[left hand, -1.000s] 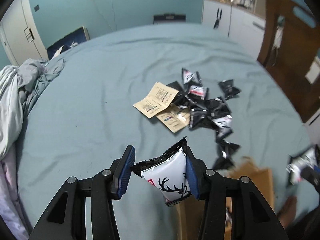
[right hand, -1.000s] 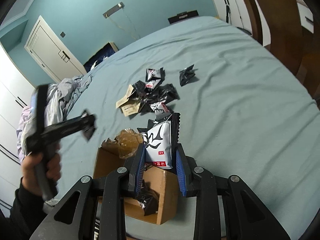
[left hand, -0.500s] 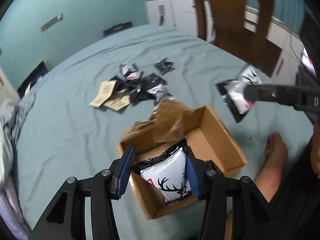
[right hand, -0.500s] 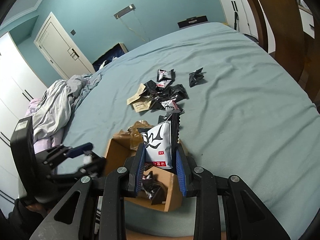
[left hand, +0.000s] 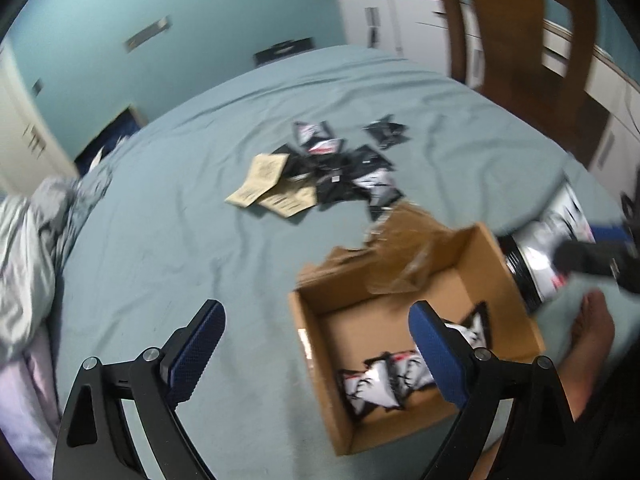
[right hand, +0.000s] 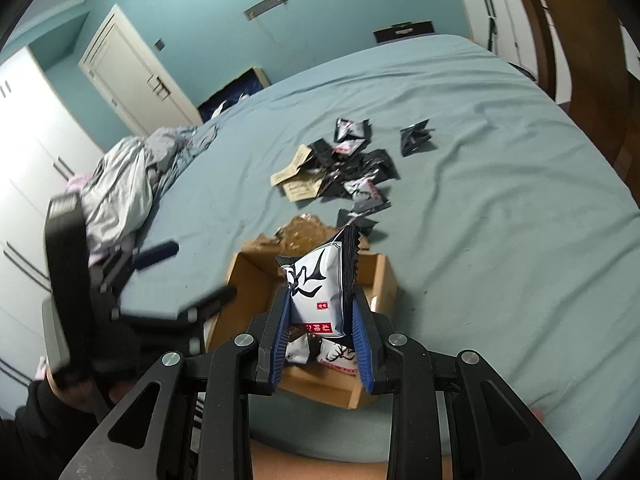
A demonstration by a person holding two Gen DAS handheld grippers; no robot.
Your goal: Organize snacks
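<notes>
your right gripper [right hand: 320, 320] clamped a snack packet [right hand: 318, 288] upright, directly above the open box [right hand: 372, 276]; left gripper [left hand: 316, 344] jaws were opening, empty, box just right of it.

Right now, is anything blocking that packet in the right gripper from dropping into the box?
Nothing visible. The packet hangs in the right gripper over the open box; only a torn flap curls at the far edge.
</notes>
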